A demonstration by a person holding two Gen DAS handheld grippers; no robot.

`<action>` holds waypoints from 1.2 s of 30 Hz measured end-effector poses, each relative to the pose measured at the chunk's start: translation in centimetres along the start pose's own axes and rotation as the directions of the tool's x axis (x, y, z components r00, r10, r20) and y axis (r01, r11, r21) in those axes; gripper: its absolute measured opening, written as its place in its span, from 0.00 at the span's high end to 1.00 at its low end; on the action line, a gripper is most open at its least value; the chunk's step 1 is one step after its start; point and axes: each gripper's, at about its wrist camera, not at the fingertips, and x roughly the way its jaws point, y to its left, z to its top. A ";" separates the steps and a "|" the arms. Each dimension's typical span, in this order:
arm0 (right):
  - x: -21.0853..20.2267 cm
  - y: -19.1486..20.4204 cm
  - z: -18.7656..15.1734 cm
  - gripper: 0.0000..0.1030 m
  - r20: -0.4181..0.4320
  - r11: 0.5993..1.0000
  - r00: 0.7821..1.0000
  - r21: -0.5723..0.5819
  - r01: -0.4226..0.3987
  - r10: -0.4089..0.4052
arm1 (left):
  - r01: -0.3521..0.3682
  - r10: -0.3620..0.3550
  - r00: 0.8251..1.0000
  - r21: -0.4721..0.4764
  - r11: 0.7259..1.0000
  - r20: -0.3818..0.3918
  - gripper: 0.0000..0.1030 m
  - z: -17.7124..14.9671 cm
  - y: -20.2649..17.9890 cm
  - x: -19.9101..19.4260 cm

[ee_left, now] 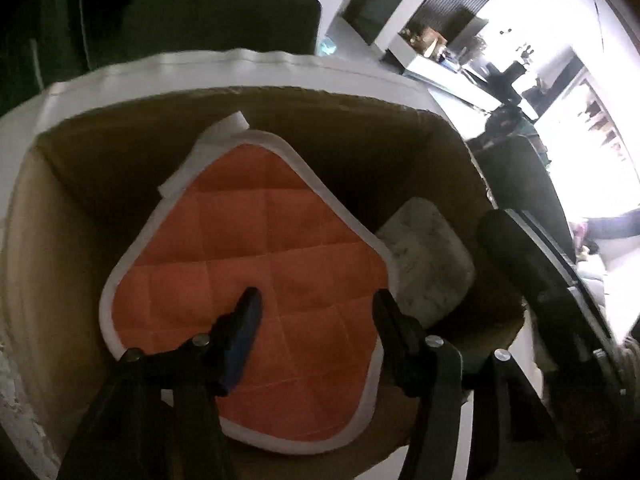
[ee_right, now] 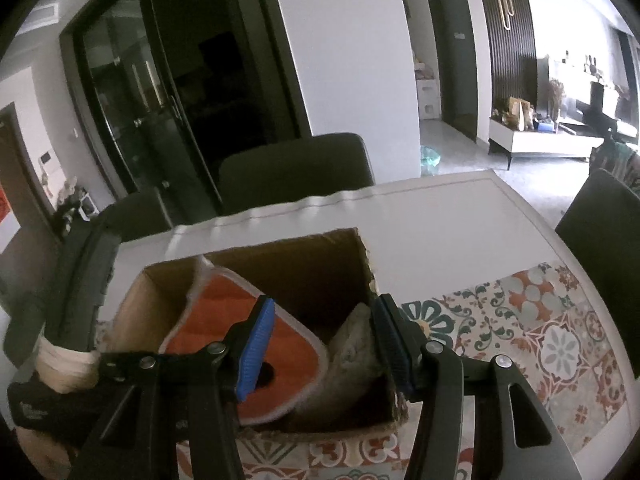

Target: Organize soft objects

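Left gripper (ee_left: 316,304) fills the bottom of my left wrist view, jaws apart, nothing clamped; the fingertips hover over the orange quilted pad (ee_left: 260,280) without pressing it as far as I can see, though that frame is a bit blurred. The pad has white edging and leans tilted inside the open cardboard box (ee_left: 360,120), one corner up toward the far wall. Behind its upper corner a white piece of cloth (ee_left: 224,128) pokes out; can't tell what it is. To the pad's right, touching its edge, sits a grey-white soft block (ee_left: 424,256), also inside the box. Right gripper (ee_right: 324,320) reads the same from my right wrist view: jaws apart, blue pads (ee_right: 256,348) visible, nothing between them, held above the box's near side. From there I see the orange pad (ee_right: 224,320) standing on edge in the box (ee_right: 280,256), the grey soft piece (ee_right: 352,344) leaning beside it at the right wall. The box sits on a white table (ee_right: 440,220), near edge on a patterned floral mat (ee_right: 520,328). Dark chairs (ee_right: 296,164) stand behind the table.
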 end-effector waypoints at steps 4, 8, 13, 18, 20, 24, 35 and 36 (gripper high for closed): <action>0.1 -0.7 0.0 0.48 -0.004 0.999 1.000 0.024 -0.021 0.021 | -0.032 0.032 0.999 0.018 0.999 0.010 0.39 -0.1 -0.5 -0.5; -0.1 -0.7 0.0 0.48 -0.005 1.000 1.000 0.024 -0.018 0.018 | -0.148 0.146 0.984 0.006 0.989 0.099 0.39 -0.8 -0.7 -2.6; -1.2 -0.7 -0.3 0.48 -0.003 0.999 1.000 0.035 -0.019 0.019 | -0.259 0.260 0.939 -0.037 0.965 0.225 0.39 -2.4 -1.0 -6.0; -3.4 -0.1 -0.8 0.48 0.001 0.999 1.000 0.031 -0.025 0.025 | -0.374 0.380 0.842 -0.093 0.923 0.383 0.33 -5.0 -2.3 -10.2; -4.8 0.3 -1.3 0.48 0.008 0.999 1.000 0.019 -0.030 0.030 | -0.399 0.407 0.811 -0.111 0.910 0.420 0.29 -6.2 -2.6 -11.5; -7.2 0.8 -2.2 0.48 0.008 0.999 0.999 0.015 -0.044 0.043 | -0.414 0.439 0.755 -0.166 0.895 0.487 0.25 -9.9 -2.7 -14.1; -15.5 2.3 -6.6 0.48 0.061 0.998 0.997 -0.047 -0.042 0.045 | -0.457 0.512 0.637 -0.252 0.853 0.577 0.15 -19.5 -4.8 -19.3; -16.2 2.5 -7.0 0.48 0.066 0.998 0.997 -0.049 -0.042 0.046 | -0.458 0.515 0.629 -0.259 0.851 0.582 0.12 -20.4 -5.0 -19.7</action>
